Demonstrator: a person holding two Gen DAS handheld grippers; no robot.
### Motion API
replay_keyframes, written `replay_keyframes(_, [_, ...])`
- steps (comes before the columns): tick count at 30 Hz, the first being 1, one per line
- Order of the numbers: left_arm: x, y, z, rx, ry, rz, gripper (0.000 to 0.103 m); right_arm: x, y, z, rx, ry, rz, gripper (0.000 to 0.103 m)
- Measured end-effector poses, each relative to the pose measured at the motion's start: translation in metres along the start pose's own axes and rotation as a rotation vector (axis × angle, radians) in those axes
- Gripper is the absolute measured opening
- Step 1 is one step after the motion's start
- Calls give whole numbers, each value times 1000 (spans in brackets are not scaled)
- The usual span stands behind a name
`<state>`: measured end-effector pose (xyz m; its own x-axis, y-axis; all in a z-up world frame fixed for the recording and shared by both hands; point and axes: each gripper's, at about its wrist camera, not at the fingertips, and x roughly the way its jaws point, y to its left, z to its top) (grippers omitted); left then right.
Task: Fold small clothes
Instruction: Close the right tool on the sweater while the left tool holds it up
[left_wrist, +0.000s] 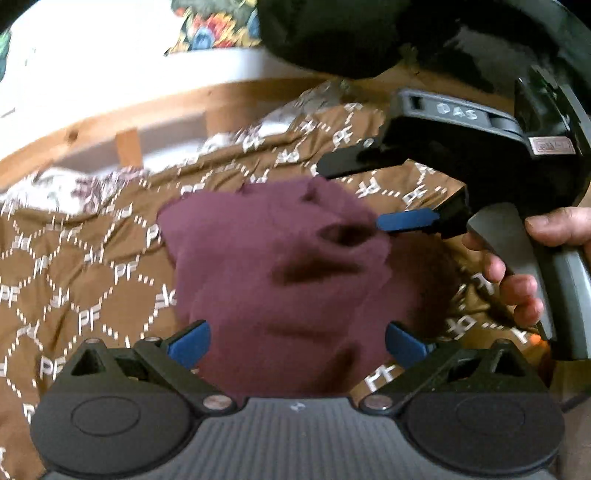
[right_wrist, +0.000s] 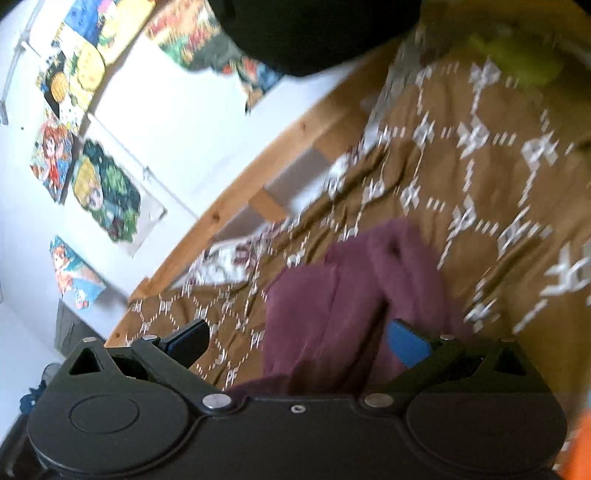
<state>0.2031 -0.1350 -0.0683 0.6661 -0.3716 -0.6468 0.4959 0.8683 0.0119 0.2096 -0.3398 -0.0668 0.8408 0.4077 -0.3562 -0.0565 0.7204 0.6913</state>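
Plainly, brown bedspread repeats white "PF" lettering.

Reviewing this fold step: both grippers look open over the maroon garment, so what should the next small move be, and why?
Probably lower the left gripper and pinch the near edge of the maroon garment. Its jaws stand wide open with nothing pressed between them, the right gripper is open too, and the garment lies bunched and creased on the brown patterned bedspread, so it looks unfinished and needs a fresh grip.
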Motion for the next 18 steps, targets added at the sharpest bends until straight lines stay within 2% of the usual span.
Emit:
replay_keyframes(5, [6,14,-10,-43,25,20,102,34,2,-1,-50,45,-124,102])
replay_keyframes(8, [8,16,-11,-48,22,35,102,45,-8,-3,-17,56,-117,102])
replay_keyframes(12, [0,12,-9,-30,-40,47,98,45,-16,-5,-1,37,-116,100])
replay_keyframes(15, [-6,5,-9,18,-93,57,89,44,-16,-5,-19,25,-138,88])
replay_keyframes(18, [-11,-6,-10,80,-133,62,71,45,-17,-5,-20,15,-160,75])
